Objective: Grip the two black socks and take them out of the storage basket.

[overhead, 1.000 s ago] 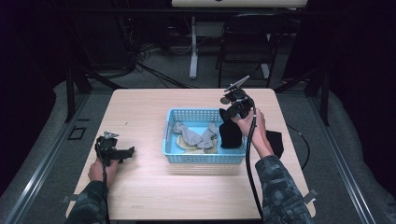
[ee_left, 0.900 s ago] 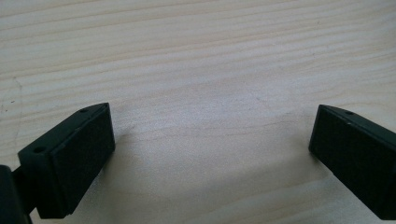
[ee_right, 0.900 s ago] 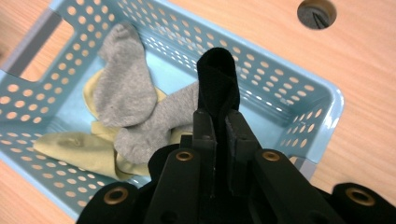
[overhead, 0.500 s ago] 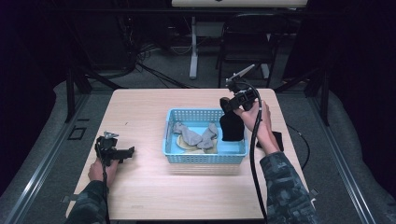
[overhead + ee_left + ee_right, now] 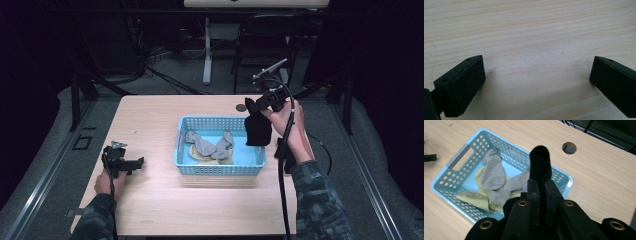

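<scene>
Right tool (image 5: 541, 187): clamped on a black sock (image 5: 539, 162), which is pinched between the two jaws; in the high view the right tool (image 5: 261, 106) is held above the far right corner of the basket (image 5: 186, 131)
Black sock: seen in the high view as a dark cloth (image 5: 258, 129) hanging down from the right tool, over the basket's right end; its lower edge blends with the shadowed sleeve behind it, so it cannot be told whether it touches the rim
Left tool (image 5: 537, 82): jaws held wide apart with only bare desk (image 5: 534, 37) between them; in the high view the left tool (image 5: 131, 163) is rested low at the desk's near left part, well apart from the basket
Basket: light blue, perforated, seen below and ahead of the right tool in the right gripper view (image 5: 459, 157); its near right corner is covered by the tool body
Grey socks (image 5: 494, 176): laid inside the basket, left of the right tool's jaws; how many there are is hard to make out
Yellow cloth (image 5: 475, 198): mostly buried beneath the grey socks, partly cut off by the tool body
Round hole (image 5: 569, 147): set in the desk beyond and right of the right tool
</scene>
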{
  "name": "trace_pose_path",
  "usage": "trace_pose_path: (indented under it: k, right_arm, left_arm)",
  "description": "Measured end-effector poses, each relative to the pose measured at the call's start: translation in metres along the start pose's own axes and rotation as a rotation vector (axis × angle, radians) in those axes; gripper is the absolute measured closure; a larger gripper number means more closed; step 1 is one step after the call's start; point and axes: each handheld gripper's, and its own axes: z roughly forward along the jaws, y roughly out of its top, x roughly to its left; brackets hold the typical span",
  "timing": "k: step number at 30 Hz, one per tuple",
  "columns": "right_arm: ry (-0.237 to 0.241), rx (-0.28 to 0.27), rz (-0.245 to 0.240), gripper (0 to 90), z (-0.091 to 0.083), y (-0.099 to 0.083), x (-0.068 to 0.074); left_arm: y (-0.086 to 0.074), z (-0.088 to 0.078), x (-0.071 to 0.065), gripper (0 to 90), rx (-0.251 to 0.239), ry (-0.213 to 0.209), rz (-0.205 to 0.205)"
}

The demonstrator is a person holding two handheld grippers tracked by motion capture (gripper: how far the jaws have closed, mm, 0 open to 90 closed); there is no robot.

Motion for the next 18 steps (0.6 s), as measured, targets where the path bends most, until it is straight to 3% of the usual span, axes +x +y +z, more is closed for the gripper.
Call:
trace_pose_path:
  k: [11,18]
  right_arm:
    - [-0.055,0.007,0.037,84.3,-0.029,-0.014,-0.028]
    - [-0.091,0.021,0.064,84.3,-0.037,-0.028,-0.046]
  left_arm:
    - [0.0,0.0,0.0,0.3,0.0,0.0,0.0]
    - [0.0,0.0,0.0,0.3,0.0,0.0,0.0]
